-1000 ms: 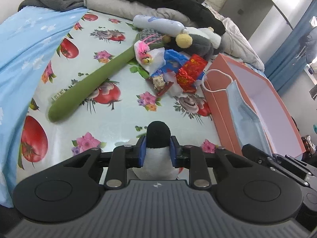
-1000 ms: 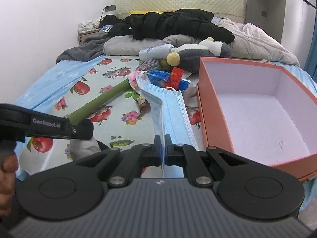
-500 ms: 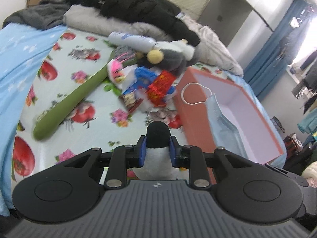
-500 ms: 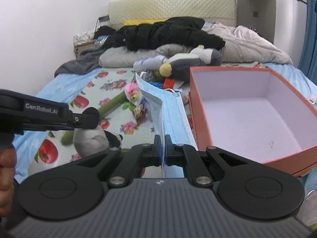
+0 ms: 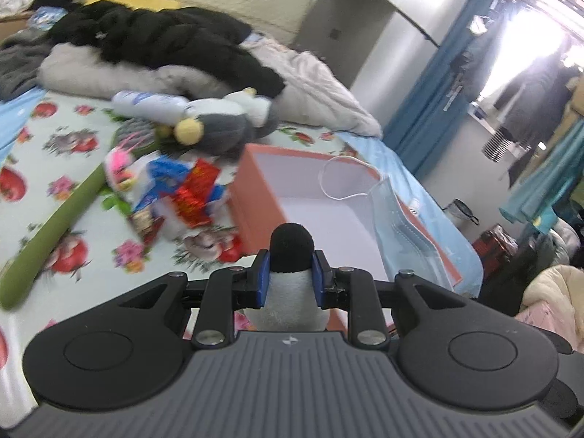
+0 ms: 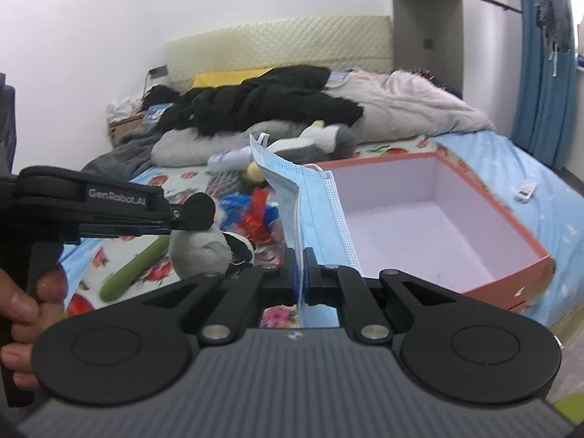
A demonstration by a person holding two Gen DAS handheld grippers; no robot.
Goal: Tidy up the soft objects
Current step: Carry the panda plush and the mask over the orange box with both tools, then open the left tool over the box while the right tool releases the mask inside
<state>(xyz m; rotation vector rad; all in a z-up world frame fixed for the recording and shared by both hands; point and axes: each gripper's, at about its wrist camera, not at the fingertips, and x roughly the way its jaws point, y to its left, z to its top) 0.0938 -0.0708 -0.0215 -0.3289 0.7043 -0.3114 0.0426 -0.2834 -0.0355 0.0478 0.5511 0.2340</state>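
My left gripper (image 5: pixel 291 277) is shut on a small panda plush (image 5: pixel 292 255), black ear up, held above the bed near the near-left corner of the open orange box (image 5: pixel 255 189). The plush also shows in the right wrist view (image 6: pixel 204 244). My right gripper (image 6: pixel 300 273) is shut on a blue face mask (image 6: pixel 292 197), which hangs upright in front of the box (image 6: pixel 511 277). The mask also shows in the left wrist view (image 5: pixel 398 226), over the box's right side. The box is empty, white inside.
On the fruit-print sheet (image 5: pixel 65 146) lie a long green plush (image 5: pixel 47 233), a heap of colourful packets (image 5: pixel 175 189), a grey penguin plush (image 5: pixel 219 127) and a white bottle (image 5: pixel 149 102). Black and grey clothes (image 5: pixel 164 43) are piled behind. Blue curtains hang at right.
Both grippers have risen and moved right, toward the orange box, carrying the panda plush and the mask. The box now lies straight ahead of the left gripper.
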